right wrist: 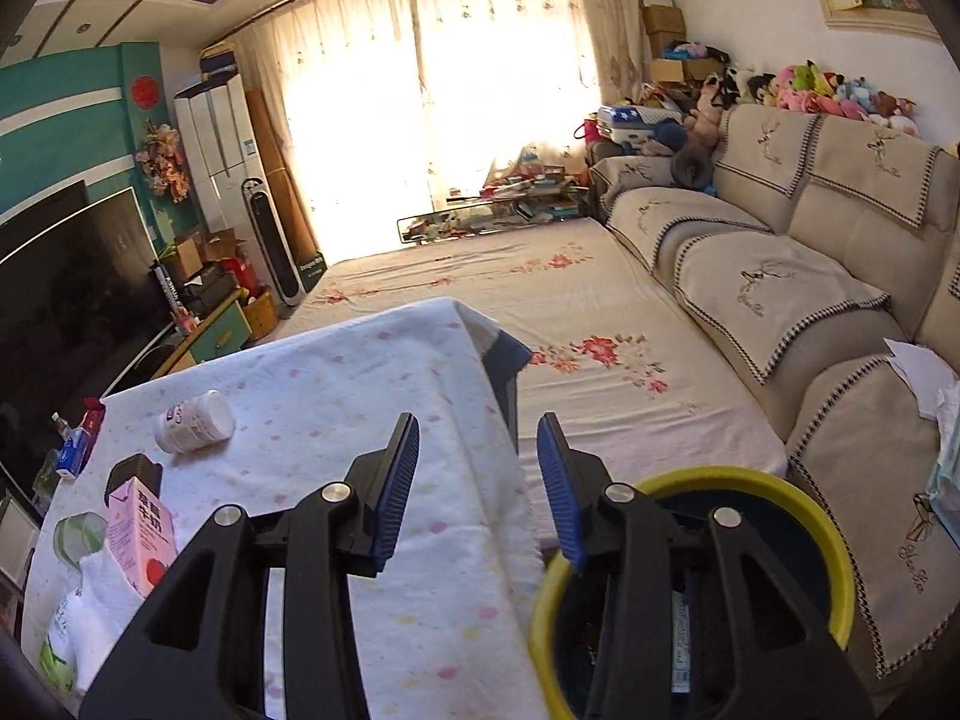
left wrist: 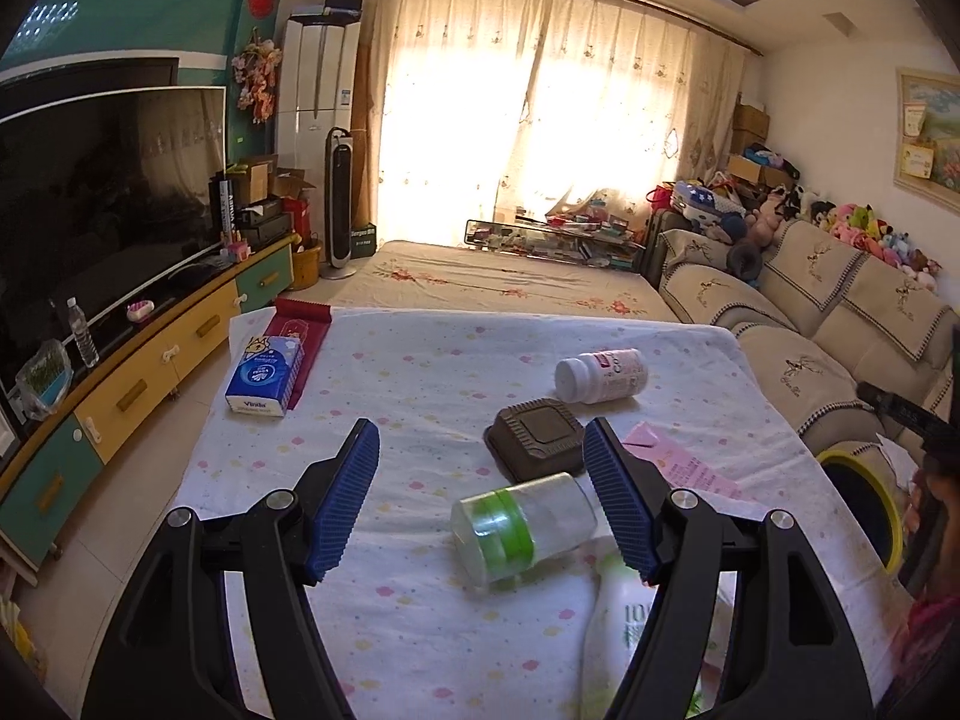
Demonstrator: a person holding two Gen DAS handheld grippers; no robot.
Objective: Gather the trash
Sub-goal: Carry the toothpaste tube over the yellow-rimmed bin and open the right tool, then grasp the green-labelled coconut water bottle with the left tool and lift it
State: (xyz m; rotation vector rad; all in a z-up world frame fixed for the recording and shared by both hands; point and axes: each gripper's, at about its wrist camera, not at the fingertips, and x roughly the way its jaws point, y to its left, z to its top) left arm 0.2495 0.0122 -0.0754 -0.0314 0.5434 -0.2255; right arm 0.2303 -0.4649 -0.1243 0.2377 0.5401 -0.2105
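Broadly, the bench (left wrist: 420,372) fills the lower middle of both views, draped in a white cloth with pastel dots. Just off its right edge stands a dark bin with a yellow rim (right wrist: 780,480), close beside the sofa (right wrist: 780,276).

The right tool (right wrist: 477,492) hangs over the gap between the bench edge and the bin, the bin mouth directly below its right finger. Its blue pads stand apart with nothing between them.

The left tool (left wrist: 480,498) is poised above the near half of the bench, jaws wide and gripping nothing. Between its pads, closer to the right one, lies a clear jar with a green band (left wrist: 522,528) on its side; whether that pad touches it I cannot tell. A white bottle with green print (left wrist: 624,618) lies under the right finger, partly hidden.

Just beyond the jar sits a brown square lid-like container (left wrist: 534,438), and a pink paper sheet (left wrist: 678,462) lies to its right, past the pad. Farther out a white pill bottle (left wrist: 600,375) lies on its side. A blue tissue pack (left wrist: 264,375) rests at the far left corner, well apart from the tool.

In the right wrist view a pink carton (right wrist: 141,534) stands tilted at the left edge.
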